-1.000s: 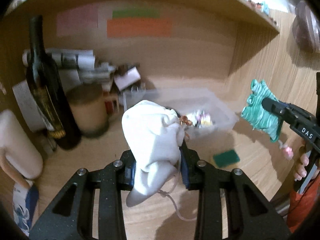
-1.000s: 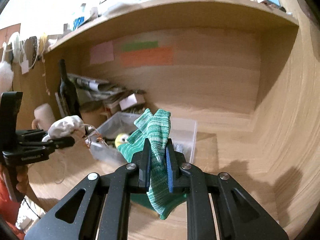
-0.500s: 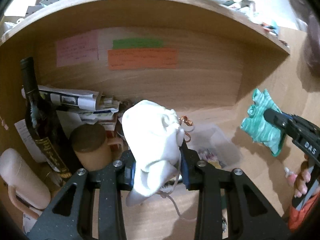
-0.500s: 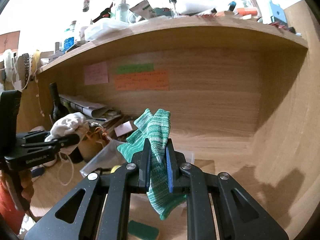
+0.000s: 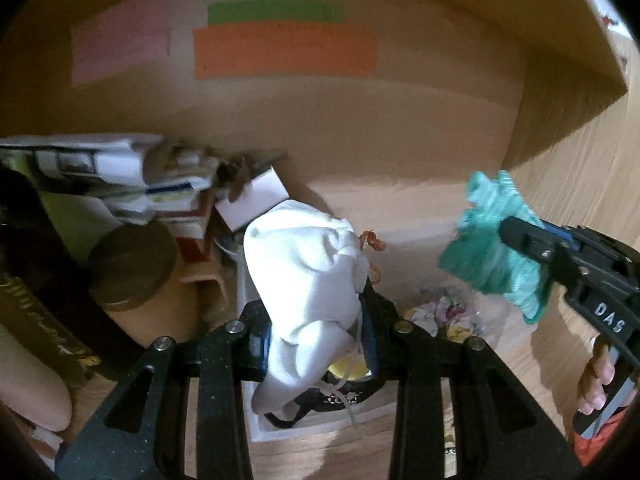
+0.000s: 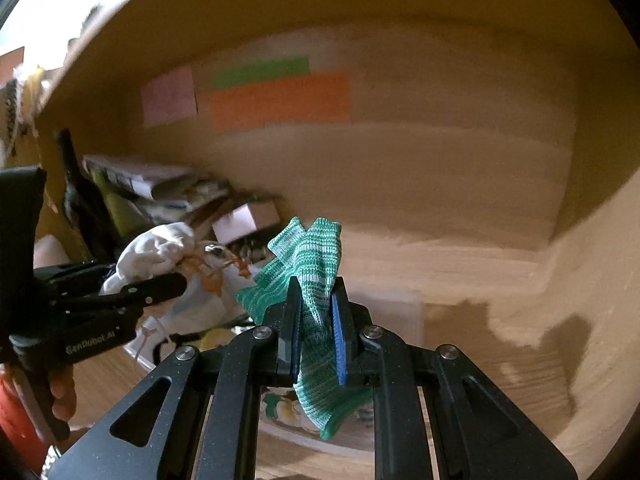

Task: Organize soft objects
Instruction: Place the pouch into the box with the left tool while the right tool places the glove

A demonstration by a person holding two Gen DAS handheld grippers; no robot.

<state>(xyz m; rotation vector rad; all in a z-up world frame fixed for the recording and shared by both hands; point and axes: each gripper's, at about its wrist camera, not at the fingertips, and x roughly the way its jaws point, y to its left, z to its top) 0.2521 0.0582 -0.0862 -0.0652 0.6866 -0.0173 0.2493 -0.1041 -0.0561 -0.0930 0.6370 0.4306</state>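
Observation:
My left gripper point(image 5: 316, 332) is shut on a white cloth pouch point(image 5: 308, 280) with orange drawstrings, held above a clear plastic bin point(image 5: 264, 426) that holds several soft items. My right gripper point(image 6: 316, 332) is shut on a green-and-white knit cloth point(image 6: 308, 256), also over the bin point(image 6: 404, 300). In the left wrist view the green cloth point(image 5: 492, 248) and the right gripper point(image 5: 520, 236) hang at right. In the right wrist view the white pouch point(image 6: 156, 248) and left gripper point(image 6: 168, 284) are at left.
A dark wine bottle point(image 5: 36, 280), a brown lidded jar point(image 5: 132, 268) and stacked papers and boxes point(image 5: 120, 172) crowd the left of the wooden shelf. Coloured paper notes point(image 5: 284, 52) are stuck on the back wall. The shelf's side wall point(image 6: 600, 280) rises at right.
Both grippers have moved forward and down over the bin, each still holding its cloth. The bin now lies directly under the fingers; the view is motion-blurred.

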